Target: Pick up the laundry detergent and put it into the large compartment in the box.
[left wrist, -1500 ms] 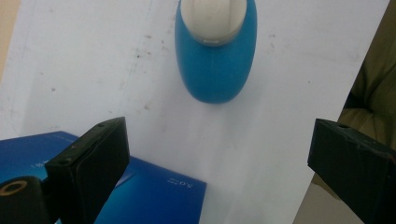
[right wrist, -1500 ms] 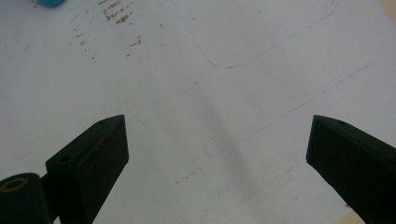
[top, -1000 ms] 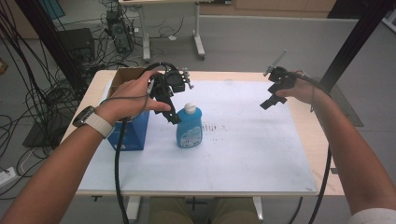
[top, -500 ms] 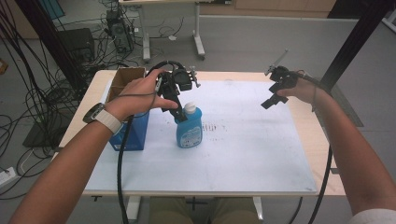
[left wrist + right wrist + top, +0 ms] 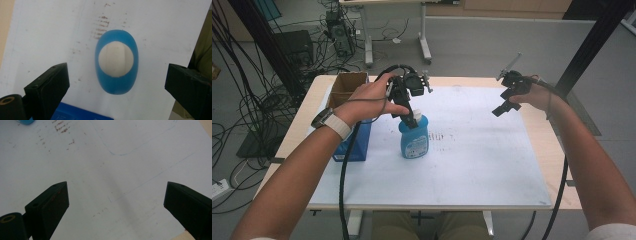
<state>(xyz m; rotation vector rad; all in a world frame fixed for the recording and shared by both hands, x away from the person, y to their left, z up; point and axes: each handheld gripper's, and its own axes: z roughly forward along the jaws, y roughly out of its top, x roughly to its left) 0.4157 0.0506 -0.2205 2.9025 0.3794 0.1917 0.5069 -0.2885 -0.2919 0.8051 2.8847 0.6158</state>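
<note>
Fingers of left gripper (image 5: 116, 82) spread wide above blue bottle (image 5: 116, 62), untouched.

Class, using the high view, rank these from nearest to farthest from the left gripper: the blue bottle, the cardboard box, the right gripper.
1. Blue bottle: directly under the left gripper, jaws open above its white cap.
2. Cardboard box: at the table's left edge, beside the person's left hand.
3. Right gripper: raised over the table's right side.

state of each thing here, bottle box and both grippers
bottle: upright, white cap on, not gripped
box: open at top, standing left of the bottle
left gripper: open, jaws straddling above the cap
right gripper: open, holding nothing, above the sheet
</note>
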